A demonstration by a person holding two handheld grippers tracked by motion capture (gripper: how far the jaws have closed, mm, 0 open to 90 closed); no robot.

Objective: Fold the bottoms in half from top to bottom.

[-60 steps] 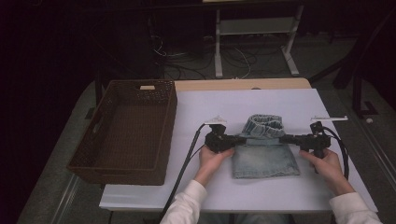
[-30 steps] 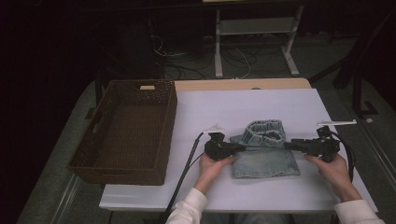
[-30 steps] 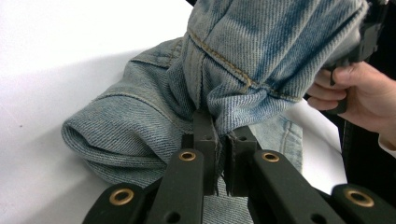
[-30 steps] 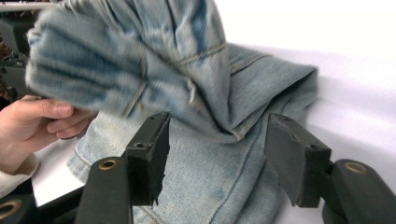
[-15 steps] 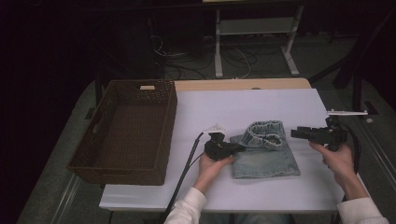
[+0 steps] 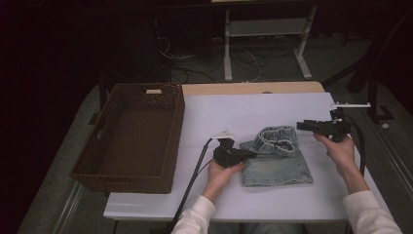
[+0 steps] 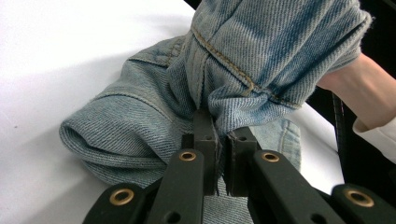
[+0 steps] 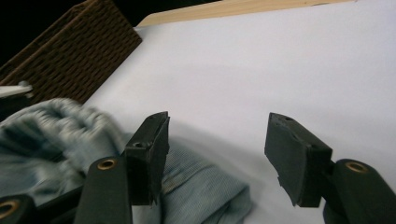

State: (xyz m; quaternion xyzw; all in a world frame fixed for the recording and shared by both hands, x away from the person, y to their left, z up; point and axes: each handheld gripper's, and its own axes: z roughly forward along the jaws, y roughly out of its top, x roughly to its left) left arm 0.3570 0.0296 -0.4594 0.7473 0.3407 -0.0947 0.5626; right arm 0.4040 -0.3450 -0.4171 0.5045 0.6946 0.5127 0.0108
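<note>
Left hand-held gripper (image 6: 246, 154) of mine pinches the folded denim shorts (image 6: 276, 161) at their left edge on the white surface (image 6: 272, 109), beside the wicker basket (image 6: 129, 139); soft, floppy cloth, best gripped by its thick hem. Right hand-held gripper (image 6: 304, 125) hovers open, holding nothing.

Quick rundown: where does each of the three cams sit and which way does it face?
High view: fixed above the person's side, facing forward and down on the table; both hands, left gripper, right gripper.
Left gripper view: rides the left gripper, along shut jaws pinching the denim garment.
Right gripper view: rides the right gripper, open jaws facing the wicker basket.
Shared: all three show the garment; high and right views share the basket.
</note>
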